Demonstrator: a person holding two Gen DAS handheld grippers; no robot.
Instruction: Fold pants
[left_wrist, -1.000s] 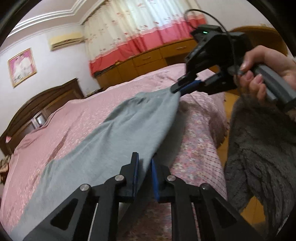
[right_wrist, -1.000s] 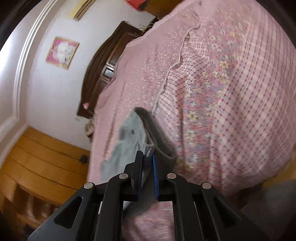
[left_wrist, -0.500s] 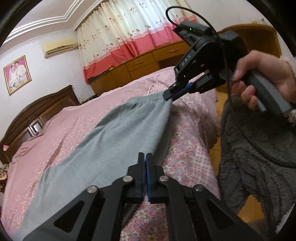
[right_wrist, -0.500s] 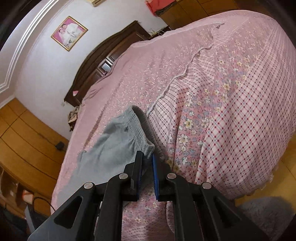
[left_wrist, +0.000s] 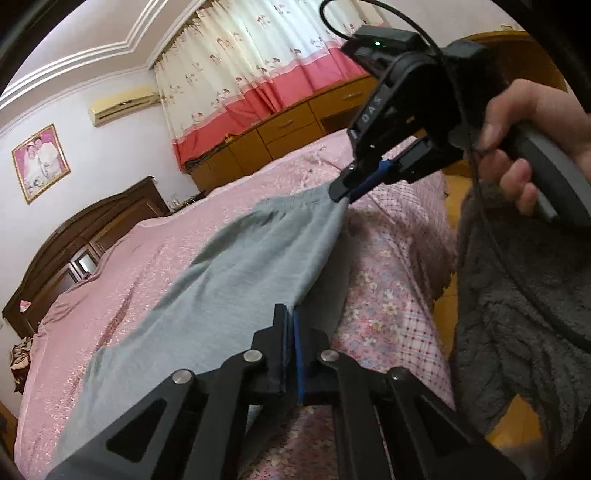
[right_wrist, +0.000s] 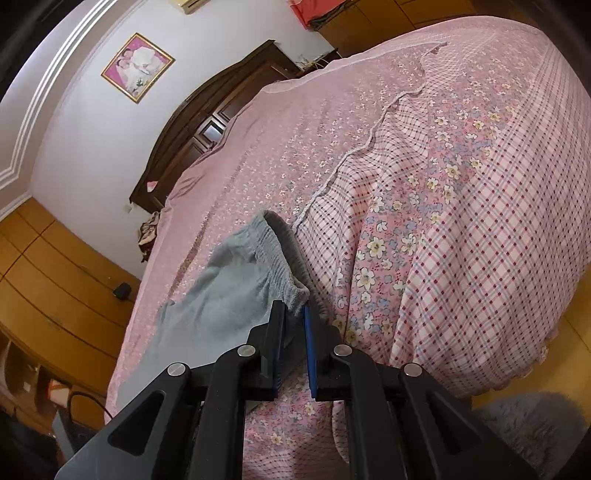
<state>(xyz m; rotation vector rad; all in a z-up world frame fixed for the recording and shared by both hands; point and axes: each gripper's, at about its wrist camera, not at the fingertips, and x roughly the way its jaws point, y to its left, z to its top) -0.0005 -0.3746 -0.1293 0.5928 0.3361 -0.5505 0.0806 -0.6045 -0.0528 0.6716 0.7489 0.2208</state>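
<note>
Both grippers' jaws pinch the grey pants (left_wrist: 236, 280), nearly closed.

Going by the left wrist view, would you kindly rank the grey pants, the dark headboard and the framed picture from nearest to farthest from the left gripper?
1. Grey pants: clamped in the left gripper.
2. Dark headboard: bed's far end, left.
3. Framed picture: wall above headboard, upper left.

My left gripper (left_wrist: 292, 325) is matte black with silver screws and blue-lined fingers (left_wrist: 297, 354). At two o'clock, my right gripper (left_wrist: 345, 190) bears white lettering, a green light, a black cable and a grey handle; my sleeve (left_wrist: 524, 295) is fuzzy dark grey
</note>
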